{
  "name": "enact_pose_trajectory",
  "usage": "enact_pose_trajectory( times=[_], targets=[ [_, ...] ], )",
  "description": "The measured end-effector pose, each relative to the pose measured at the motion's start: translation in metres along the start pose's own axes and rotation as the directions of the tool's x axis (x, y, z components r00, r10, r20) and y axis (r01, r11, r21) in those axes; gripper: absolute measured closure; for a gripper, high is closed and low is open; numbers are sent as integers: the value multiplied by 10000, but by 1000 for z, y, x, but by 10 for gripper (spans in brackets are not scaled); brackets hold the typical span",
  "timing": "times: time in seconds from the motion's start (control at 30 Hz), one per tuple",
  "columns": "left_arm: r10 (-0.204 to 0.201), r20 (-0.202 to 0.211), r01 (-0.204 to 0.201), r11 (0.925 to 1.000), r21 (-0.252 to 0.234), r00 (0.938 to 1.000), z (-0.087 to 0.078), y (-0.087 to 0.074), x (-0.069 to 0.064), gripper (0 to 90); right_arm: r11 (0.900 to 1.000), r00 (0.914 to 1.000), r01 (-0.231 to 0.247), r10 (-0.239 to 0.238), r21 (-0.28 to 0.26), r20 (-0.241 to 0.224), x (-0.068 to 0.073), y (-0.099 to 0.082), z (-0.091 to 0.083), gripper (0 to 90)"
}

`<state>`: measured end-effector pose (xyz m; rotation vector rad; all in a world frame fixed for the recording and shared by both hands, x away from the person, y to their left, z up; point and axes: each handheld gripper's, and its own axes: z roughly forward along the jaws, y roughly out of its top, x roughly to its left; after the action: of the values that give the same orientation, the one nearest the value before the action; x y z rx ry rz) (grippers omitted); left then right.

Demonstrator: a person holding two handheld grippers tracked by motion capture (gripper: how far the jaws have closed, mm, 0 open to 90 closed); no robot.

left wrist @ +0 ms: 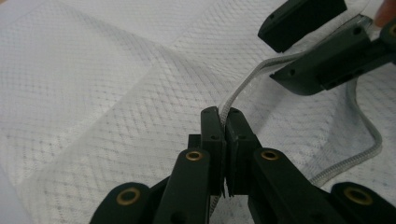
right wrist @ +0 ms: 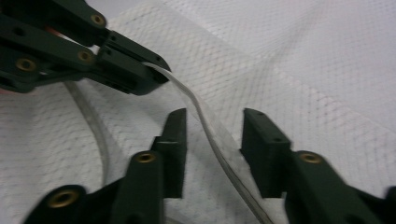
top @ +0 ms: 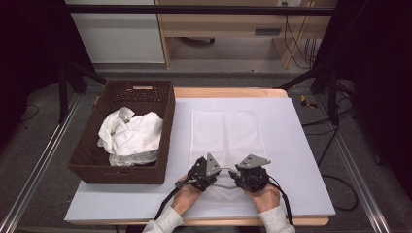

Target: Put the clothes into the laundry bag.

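A white mesh bag (top: 227, 131) lies flat on the table mat, its zipper edge toward the person. My left gripper (left wrist: 223, 114) is shut on the grey-white zipper strip (left wrist: 243, 86), which rises from its tips in a curve toward the other gripper. My right gripper (right wrist: 215, 119) stands open around the same strip (right wrist: 219, 137), and its pads do not press on it. In the high view the left gripper (top: 219, 171) and right gripper (top: 233, 173) face each other tip to tip at the bag's near end. The left gripper's tips (right wrist: 160, 74) pinch the strip's end in the right gripper view.
A dark wicker basket (top: 167, 116) stands at the left of the pale mat (top: 291, 145), holding a crumpled white cloth (top: 131, 136). The person's forearms in light sleeves come in over the table's front edge. Dark frame posts stand at both sides.
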<state>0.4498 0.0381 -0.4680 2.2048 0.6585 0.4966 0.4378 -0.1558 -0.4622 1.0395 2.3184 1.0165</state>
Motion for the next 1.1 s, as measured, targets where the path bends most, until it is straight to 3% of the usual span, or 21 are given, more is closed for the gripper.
enact_pose_trajectory(
  times=[0.07, 0.1, 0.13, 0.23, 0.3, 0.43, 0.5, 0.53, 0.6, 0.73, 0.87, 0.9, 1.1],
  targets=[
    [38, -63, -39, 9999, -93, 10000, -3, 0, 1, 868, 10000, 9999, -84, 84, 31, -60, -2, -1, 0, 589],
    [36, -56, -36, 9999, -115, 10000, -4, 0, 1, 867, 9992, 9991, -227, 238, 317, -343, -3, 0, 2, 609],
    [-1, -3, 1, 9999, -144, 10000, -5, 0, 1, 866, 9990, 9992, -227, 240, 395, -328, -4, 0, 2, 610],
    [47, 23, -46, 9999, -165, 10000, -7, -1, 1, 858, 9995, 9999, 127, -124, 304, -100, -2, 0, 3, 655],
    [-48, 91, 50, 9997, -227, 9999, -8, -1, 1, 833, 9990, 9996, 268, -264, 350, -131, 0, 1, 5, 738],
    [-193, 146, 200, 9988, -439, 9997, -24, -2, -1, 674, 9995, 9997, 57, -49, 306, -259, -2, 3, 5, 861],
    [-328, -74, 323, 9978, -573, 9994, -39, -4, -3, 590, 9996, 9990, -244, 249, 134, -361, -5, 3, 3, 881],
    [-409, 72, 413, 9967, -698, 9991, -46, -7, -3, 584, 9993, 9984, -362, 365, 69, -431, -6, 3, 2, 881],
    [-603, 282, 623, 9950, -778, 9978, -59, -14, -6, 609, 9987, 9978, -502, 497, -105, -443, -6, 4, 0, 882],
    [-401, 224, 412, 9979, -502, 9989, -70, -33, -16, 701, 9958, 9960, -736, 706, -547, -546, -8, 6, -3, 882],
    [-349, 544, 355, 9993, -109, 9979, -67, -47, -23, 796, 9928, 9955, -861, 824, -829, -468, -7, 8, -6, 883],
    [-290, 656, 282, 9995, 130, 9974, -63, -53, -24, 800, 9904, 9963, -801, 762, -1122, -387, -6, 11, -10, 884],
    [-391, 458, 382, 9991, 205, 9982, -56, -65, -23, 809, 9816, 9987, -503, 489, -1844, -120, -3, 24, -17, 885]
  ],
)
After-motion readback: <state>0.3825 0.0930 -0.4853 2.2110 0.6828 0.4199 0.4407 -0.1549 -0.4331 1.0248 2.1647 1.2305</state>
